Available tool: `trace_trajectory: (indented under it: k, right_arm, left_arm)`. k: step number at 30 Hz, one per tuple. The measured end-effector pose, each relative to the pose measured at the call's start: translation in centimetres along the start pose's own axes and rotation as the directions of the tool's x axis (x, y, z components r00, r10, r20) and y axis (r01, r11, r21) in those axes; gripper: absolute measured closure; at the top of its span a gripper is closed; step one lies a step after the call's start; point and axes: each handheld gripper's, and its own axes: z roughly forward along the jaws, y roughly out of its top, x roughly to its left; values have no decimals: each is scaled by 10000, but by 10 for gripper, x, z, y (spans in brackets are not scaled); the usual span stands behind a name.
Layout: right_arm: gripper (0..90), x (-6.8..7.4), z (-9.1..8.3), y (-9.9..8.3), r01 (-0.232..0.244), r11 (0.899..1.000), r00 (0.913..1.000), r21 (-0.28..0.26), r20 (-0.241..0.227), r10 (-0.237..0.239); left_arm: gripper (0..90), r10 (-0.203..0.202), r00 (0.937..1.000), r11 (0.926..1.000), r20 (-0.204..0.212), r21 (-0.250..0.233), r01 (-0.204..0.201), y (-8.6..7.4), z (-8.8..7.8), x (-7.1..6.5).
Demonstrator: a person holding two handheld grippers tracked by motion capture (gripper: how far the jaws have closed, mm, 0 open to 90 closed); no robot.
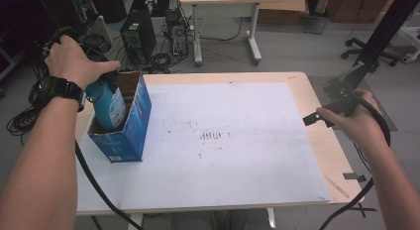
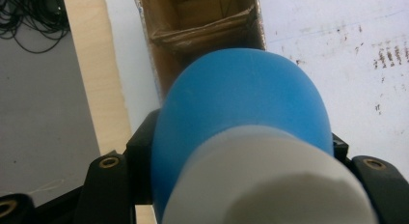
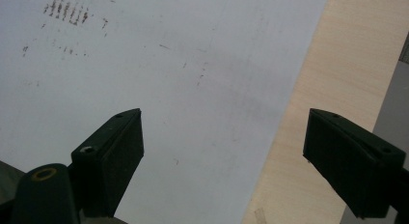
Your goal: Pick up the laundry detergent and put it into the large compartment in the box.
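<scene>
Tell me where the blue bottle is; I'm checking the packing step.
In the high view the blue bottle sits at the table's left, partly inside the open blue carton, clamped by the left hand-held gripper.

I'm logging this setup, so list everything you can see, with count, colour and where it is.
bottle: one, blue with a white label, part way inside the box, clamped by the left gripper
box: one, blue cardboard, open top, left side of the table
white sheet: one, scuffed with dark marks, covering most of the table
table: one, light wood
desk: one, pale, behind the table
computer towers: two, dark, on the floor at back left
left gripper: one, black, shut on the bottle
right gripper: one, black, jaws apart above the table's right edge
</scene>
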Motion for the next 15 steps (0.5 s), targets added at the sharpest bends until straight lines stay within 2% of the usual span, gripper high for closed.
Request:
trace_trajectory:
  k: [15]
  right_arm:
    - [139,-4,2,-2,-77,10000,10000,16,-41,77]
  left_arm:
    - [387,30,9999,9999,120,150,-32,1,16,-3]
